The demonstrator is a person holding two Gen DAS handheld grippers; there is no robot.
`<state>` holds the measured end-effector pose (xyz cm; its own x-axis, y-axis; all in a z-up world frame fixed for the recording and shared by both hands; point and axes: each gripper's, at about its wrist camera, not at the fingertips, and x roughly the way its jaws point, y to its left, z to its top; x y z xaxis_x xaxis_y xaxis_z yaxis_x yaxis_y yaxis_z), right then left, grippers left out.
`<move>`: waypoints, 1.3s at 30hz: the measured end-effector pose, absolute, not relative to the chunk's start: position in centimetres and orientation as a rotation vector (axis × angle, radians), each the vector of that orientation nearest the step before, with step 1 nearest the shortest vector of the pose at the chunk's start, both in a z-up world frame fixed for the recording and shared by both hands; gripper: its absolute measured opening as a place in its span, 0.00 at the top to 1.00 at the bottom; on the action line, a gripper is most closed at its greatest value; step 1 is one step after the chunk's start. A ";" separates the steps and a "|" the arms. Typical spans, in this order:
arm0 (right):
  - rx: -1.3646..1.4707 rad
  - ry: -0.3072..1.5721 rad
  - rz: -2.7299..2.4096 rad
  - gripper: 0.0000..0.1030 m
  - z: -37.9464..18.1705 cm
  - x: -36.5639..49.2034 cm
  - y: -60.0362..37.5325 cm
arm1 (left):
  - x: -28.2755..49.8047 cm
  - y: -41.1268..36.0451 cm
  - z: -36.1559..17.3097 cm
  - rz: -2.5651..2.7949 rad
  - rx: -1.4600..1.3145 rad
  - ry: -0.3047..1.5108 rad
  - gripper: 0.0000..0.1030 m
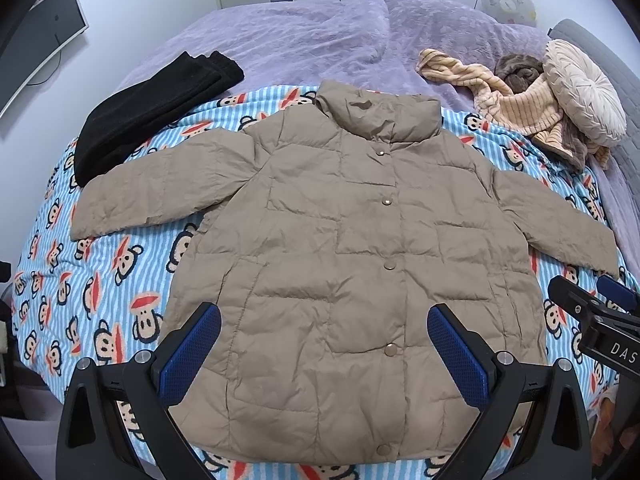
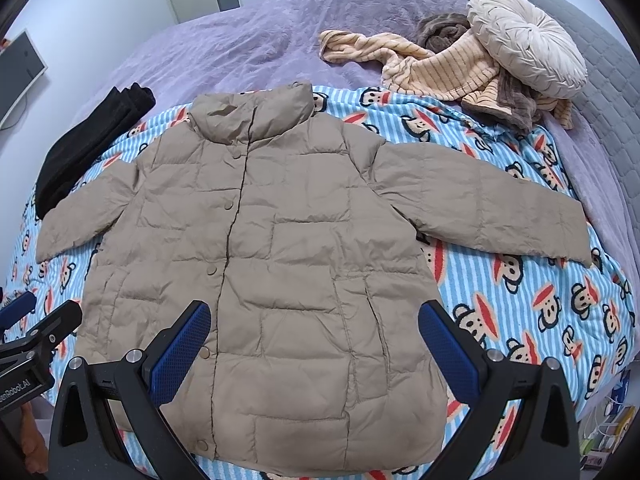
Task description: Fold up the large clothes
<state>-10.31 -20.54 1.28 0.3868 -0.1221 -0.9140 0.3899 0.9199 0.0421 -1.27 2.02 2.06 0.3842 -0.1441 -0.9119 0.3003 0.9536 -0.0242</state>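
We hold the left hand-held gripper [image 1: 324, 354] and right hand-held gripper [image 2: 314, 350] wide and empty above the hem of the tan puffer jacket [image 1: 340, 248], spread flat on the monkey-print blanket [image 1: 100, 300]. Its slick padding could slip from a shallow pinch, springing the fold open.

1. Both views are bright and evenly lit, with soft, diffuse light and no strong glare.
2. Shadows are faint, showing only as thin dark lines under the edges of the tan jacket [image 1: 320, 248].
3. Around the jacket, fisheye distortion bows the bed outward, and black vignetting fills the corners.
4. The jacket's quilting looks sharp; detail softens toward the rims.
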 end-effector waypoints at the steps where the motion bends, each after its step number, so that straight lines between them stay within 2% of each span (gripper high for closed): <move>1: 0.270 1.130 -0.332 0.00 1.3 -10.4 -20.5 | -1.3 1.9 2.1 -0.283 0.154 1.142 0.00; 17: 0.280 1.171 -0.338 0.00 0.2 -10.9 -19.7 | -0.5 4.8 -0.5 -0.279 0.106 1.204 0.00; 24: 0.441 1.137 -0.237 0.00 -0.6 -10.3 -18.7 | 2.0 8.9 -3.7 -0.307 0.016 1.247 0.00; 29: 0.552 1.183 -0.212 0.00 -2.9 -8.9 -16.3 | 6.4 15.2 -6.4 -0.270 -0.121 1.237 0.00; 33: 0.478 1.285 -0.188 0.00 -5.4 -6.8 -12.4 | 11.1 22.2 -10.0 -0.192 -0.281 1.232 0.00; 39: 0.506 1.301 -0.128 0.00 -8.2 -4.3 -7.3 | 17.9 31.3 -15.5 -0.099 -0.497 1.212 0.00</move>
<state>-4.29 -7.28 -8.25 0.2765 0.1885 -0.9423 0.3688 0.8847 0.2852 17.90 31.26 -15.49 0.3606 -0.3336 -0.8710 -0.1874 0.8889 -0.4180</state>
